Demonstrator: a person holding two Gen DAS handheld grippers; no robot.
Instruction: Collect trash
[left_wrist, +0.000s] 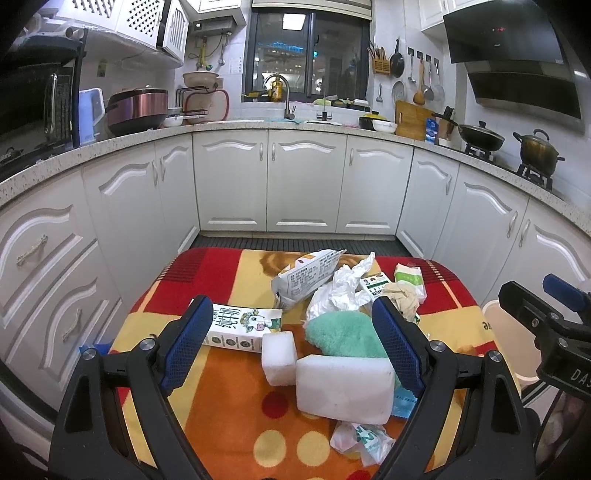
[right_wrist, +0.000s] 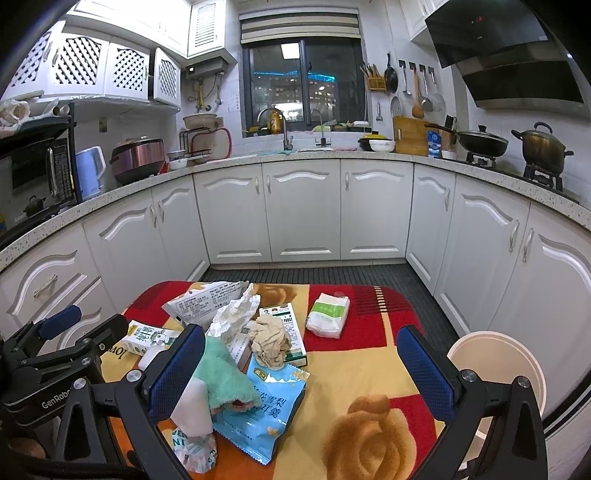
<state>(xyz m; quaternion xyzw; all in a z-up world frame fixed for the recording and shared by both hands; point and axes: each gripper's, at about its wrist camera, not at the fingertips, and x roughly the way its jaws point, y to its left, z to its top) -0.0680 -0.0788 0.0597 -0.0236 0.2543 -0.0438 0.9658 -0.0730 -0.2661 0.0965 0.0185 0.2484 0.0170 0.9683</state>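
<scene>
Two grippers: you hold both above the trash, neither touching any of it.
Left gripper (left_wrist: 291, 343): your blue fingers (left_wrist: 184, 343) are spread wide with nothing between them; the foam blocks lie below the gap.
Right gripper (right_wrist: 301, 373): its fingers (right_wrist: 424, 373) are spread wide too, empty, over the blue snack bag.
Surface (right_wrist: 369, 369): a patterned cloth in red, yellow and orange covers it.
Large foam block (left_wrist: 345, 387): white, at 6 o'clock of the pile in the left wrist view, touching the small foam block (left_wrist: 279, 358) at its 9 o'clock.
Green towel (left_wrist: 343, 338): just behind the large block, at its 12 o'clock.
Milk carton (left_wrist: 243, 328): lying flat at 10 o'clock from the foam, partly behind your left finger.
White pouch (left_wrist: 306, 277): at 12 o'clock, at the far edge of the heap.
Crumpled white paper (left_wrist: 343, 288): beside the pouch, above the towel.
Brown paper ball (right_wrist: 271, 341): resting on the green-and-white box (right_wrist: 291, 325).
Blue snack bag (right_wrist: 264, 410): flat at 6 o'clock from the ball, its edge under the towel.
Tissue pack (right_wrist: 328, 315): apart from the heap, at 2 o'clock.
Crumpled wrapper (left_wrist: 364, 441): at the near edge, at 6 o'clock from the large block.
Bin (right_wrist: 498, 365): cream, round, at 3 o'clock, off the surface edge.
</scene>
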